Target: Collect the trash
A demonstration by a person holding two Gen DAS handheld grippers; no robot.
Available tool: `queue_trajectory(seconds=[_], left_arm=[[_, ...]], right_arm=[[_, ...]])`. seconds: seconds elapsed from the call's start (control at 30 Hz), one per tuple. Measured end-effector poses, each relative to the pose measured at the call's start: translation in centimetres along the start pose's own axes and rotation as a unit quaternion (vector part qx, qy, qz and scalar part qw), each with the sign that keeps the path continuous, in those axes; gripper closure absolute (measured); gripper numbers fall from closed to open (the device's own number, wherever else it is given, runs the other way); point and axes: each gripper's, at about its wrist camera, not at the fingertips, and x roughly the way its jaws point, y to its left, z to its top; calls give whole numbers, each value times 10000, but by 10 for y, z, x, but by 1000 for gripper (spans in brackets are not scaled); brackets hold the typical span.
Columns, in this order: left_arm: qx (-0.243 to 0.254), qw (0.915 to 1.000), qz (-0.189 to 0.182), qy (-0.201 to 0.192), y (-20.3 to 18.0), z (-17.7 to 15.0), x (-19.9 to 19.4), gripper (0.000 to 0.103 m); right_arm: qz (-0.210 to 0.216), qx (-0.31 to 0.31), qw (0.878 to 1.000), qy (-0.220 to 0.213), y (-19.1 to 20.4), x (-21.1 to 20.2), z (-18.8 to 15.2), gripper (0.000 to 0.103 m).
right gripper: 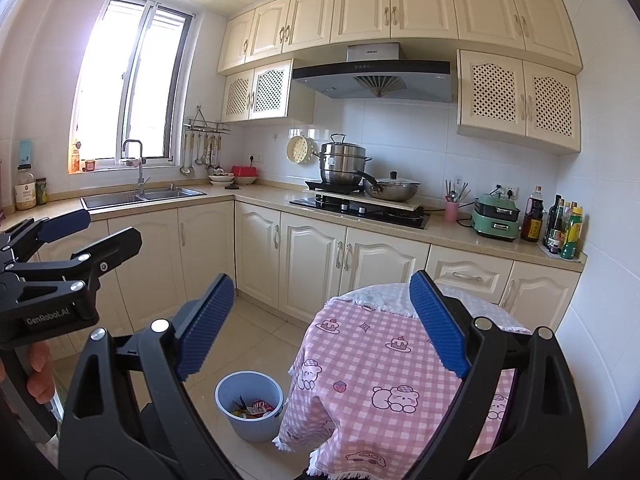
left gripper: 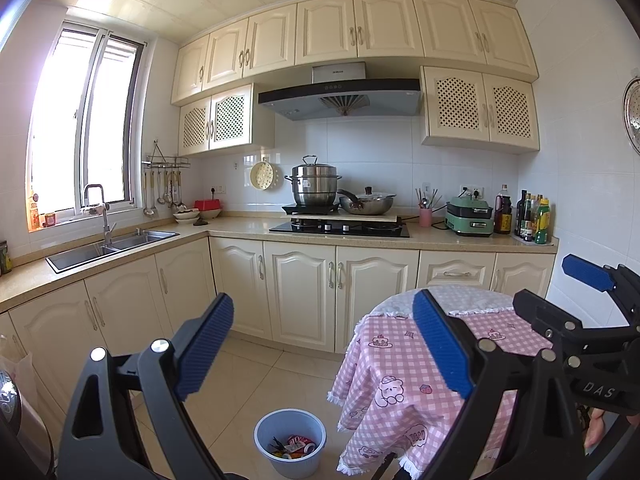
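Below and ahead of both claws, the pale blue bin [left gripper: 290,444] sits on the floor tiles, already holding wrappers [right gripper: 256,408] that look light and crumply; its thin rim seems the best hold. The left gripper [left gripper: 324,344] and right gripper [right gripper: 322,324] gape apart, empty. The pink-clothed table [right gripper: 384,368] crowds the bin's right side.

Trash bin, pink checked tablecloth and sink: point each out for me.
Trash bin [left gripper: 262,438], left wrist view, left side of rim.
Pink checked tablecloth [right gripper: 372,360], right wrist view, top surface.
Sink [left gripper: 84,254], left wrist view, left basin.
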Motion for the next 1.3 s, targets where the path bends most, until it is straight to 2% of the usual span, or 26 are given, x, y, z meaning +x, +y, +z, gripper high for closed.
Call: queue_trajectory(seconds=[1.3], left_arm=[[-3,10000,-4,58,0,1,4,14]], right_arm=[[27,-69,9999,74,0,12,0,14]])
